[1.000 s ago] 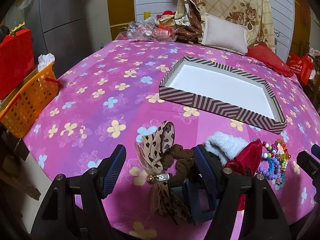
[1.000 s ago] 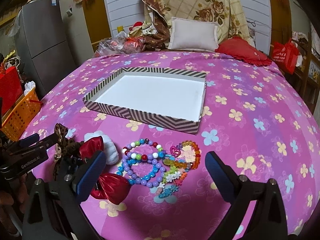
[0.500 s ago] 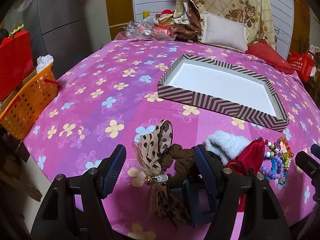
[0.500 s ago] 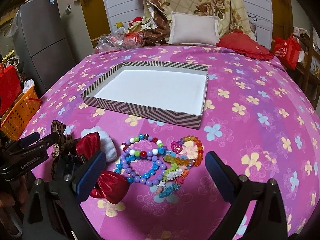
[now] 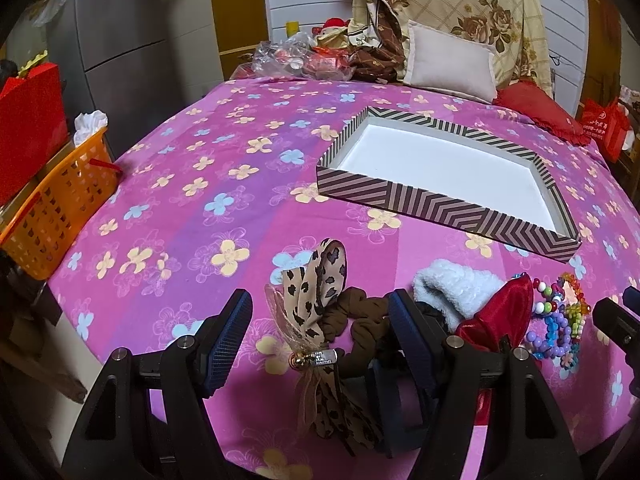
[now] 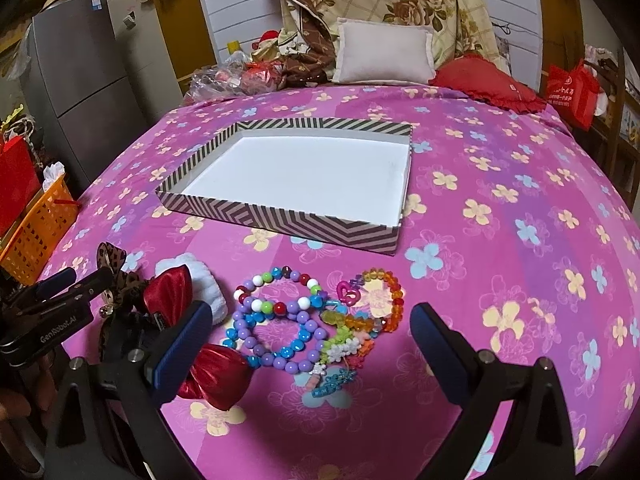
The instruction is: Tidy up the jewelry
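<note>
A striped shallow box point(image 5: 440, 202) point(image 6: 280, 222) with a white inside lies empty on the pink flowered bedspread. My left gripper point(image 5: 320, 330) is open, its fingers on either side of a leopard-print bow point(image 5: 316, 292) on a brown scrunchie point(image 5: 360, 320). Right of them lie a white fluffy scrunchie point(image 5: 452, 290) and a red satin bow point(image 5: 500, 316). My right gripper point(image 6: 310, 340) is open above a heap of coloured bead bracelets point(image 6: 288, 320) point(image 5: 560, 320). The red bow point(image 6: 212, 376) lies by its left finger.
An orange basket point(image 5: 52, 208) and a red bag stand off the bed's left edge. Pillows point(image 6: 384, 56), a red cushion point(image 6: 488, 84) and plastic bags point(image 5: 288, 60) lie at the far end. The left gripper's body point(image 6: 52, 312) shows in the right wrist view.
Both views have drawn slightly nearer and lower toward the items; the bracelets sit more squarely between the right fingers. Nothing has been picked up.
</note>
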The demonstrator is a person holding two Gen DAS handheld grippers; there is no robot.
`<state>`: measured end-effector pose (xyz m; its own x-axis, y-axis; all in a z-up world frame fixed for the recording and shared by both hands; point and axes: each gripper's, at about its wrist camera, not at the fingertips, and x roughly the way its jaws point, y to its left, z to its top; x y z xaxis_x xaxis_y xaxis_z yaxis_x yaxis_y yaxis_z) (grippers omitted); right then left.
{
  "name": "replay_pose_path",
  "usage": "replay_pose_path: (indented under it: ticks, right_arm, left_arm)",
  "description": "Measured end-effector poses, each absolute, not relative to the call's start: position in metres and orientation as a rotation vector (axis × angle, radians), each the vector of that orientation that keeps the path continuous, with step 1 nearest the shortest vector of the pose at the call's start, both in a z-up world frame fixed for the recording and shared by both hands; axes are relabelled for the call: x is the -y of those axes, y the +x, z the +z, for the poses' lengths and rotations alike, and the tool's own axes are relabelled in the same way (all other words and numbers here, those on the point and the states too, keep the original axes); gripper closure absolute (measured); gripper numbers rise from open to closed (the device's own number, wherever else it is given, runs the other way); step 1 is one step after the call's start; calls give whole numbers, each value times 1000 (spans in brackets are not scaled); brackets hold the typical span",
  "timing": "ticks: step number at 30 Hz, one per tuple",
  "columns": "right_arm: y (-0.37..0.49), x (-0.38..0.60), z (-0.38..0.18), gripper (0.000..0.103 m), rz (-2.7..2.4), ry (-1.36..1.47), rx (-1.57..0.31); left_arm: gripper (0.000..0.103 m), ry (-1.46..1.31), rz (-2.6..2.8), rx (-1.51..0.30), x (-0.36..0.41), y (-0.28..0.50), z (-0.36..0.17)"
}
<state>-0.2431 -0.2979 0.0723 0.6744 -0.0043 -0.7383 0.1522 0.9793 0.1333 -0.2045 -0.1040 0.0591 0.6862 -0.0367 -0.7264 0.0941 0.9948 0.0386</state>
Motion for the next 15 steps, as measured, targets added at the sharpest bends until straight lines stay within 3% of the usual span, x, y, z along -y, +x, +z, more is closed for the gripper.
replay_pose_path:
  ticks: [15]
  right_arm:
    - [-245,293,74,2,-87,181,-824]
  left_arm:
    - [31,81,-78,-804,109,-213,60]
